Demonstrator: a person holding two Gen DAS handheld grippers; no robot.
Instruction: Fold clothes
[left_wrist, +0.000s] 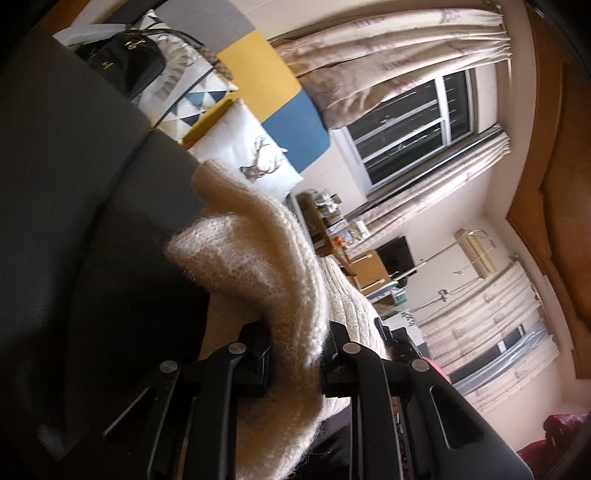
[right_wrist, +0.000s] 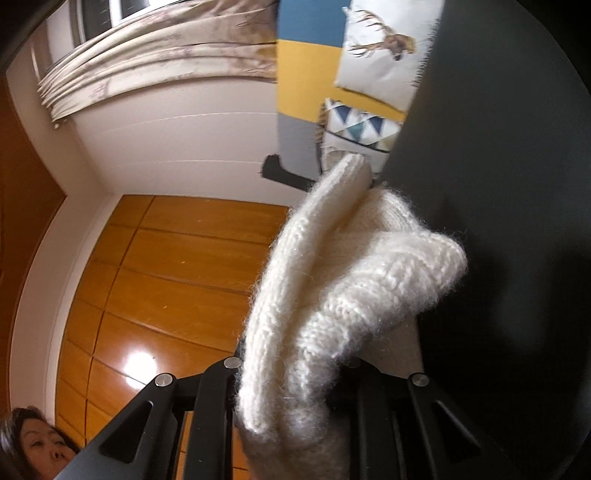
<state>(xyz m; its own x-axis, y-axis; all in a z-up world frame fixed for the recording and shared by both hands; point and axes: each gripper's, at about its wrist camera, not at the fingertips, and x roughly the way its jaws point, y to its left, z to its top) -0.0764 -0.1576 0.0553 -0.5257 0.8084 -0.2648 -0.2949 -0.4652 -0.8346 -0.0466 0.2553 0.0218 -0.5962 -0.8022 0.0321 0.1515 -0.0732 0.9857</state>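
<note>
left gripper (left_wrist: 295, 354) clamping cream knit sweater (left_wrist: 258, 266); fabric bunching between black fingers (left_wrist: 255, 354), rising past them and draping over dark surface (left_wrist: 74, 184). right gripper (right_wrist: 291, 384) likewise clenching on sweater (right_wrist: 332, 280), thick folds spilling over its fingers (right_wrist: 218, 384), fabric lying against edge of dark surface (right_wrist: 498, 147). deer pillow (left_wrist: 258, 162) and triangle-print pillow (right_wrist: 365, 125) standing beyond sweater. curtain (left_wrist: 399, 48), window (left_wrist: 413, 125), wooden panels (right_wrist: 177, 266) showing behind; person's head at lower left corner of right view.
</note>
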